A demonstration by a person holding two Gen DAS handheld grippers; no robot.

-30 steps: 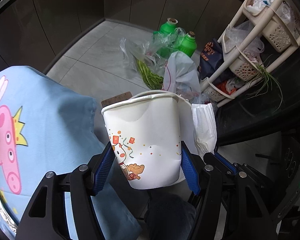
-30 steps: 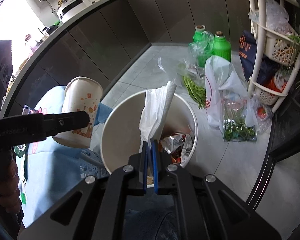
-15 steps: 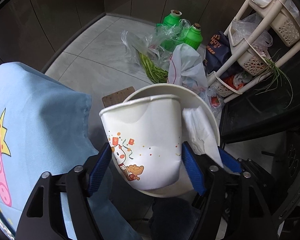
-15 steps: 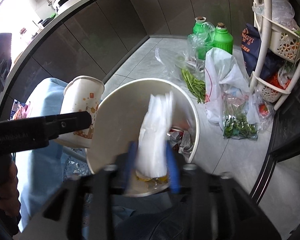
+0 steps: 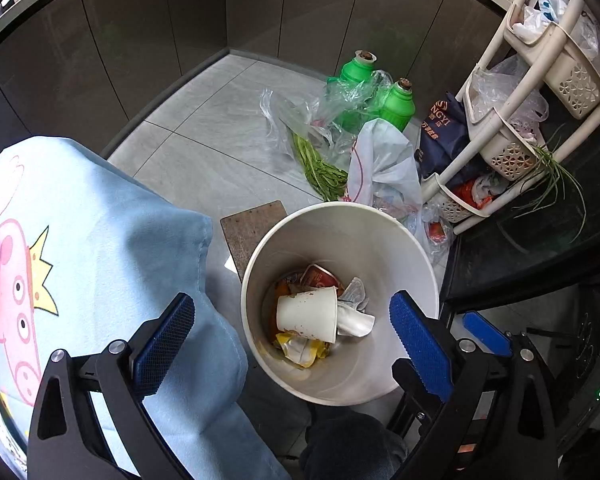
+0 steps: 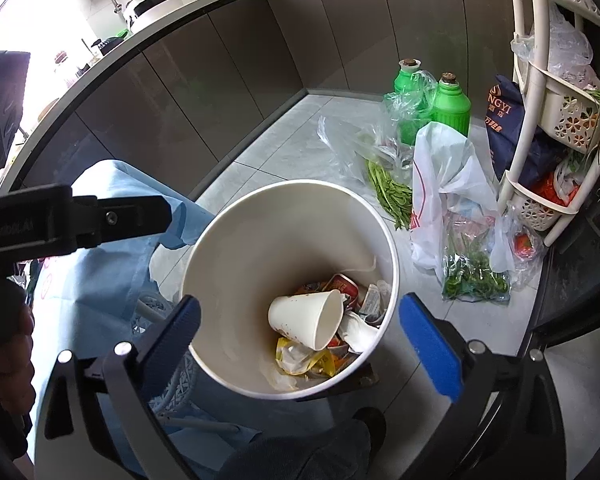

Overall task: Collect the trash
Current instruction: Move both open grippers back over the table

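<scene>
Round white plastic trash bin (image 5: 416, 264) on grey tiled floor (image 5: 220, 148), rim partly cut by both grippers. White paper cup (image 5: 306, 317) on its side inside, atop crumpled wrappers (image 5: 300, 350), partly hidden. Left gripper (image 5: 292, 344) spread wide, empty, above bin. Right gripper (image 6: 300, 330) likewise released, empty. Light-blue cartoon-print cloth (image 5: 80, 248) at left, edge cropped.

Cup (image 5: 306, 317) inside bin (image 5: 404, 248)
</scene>
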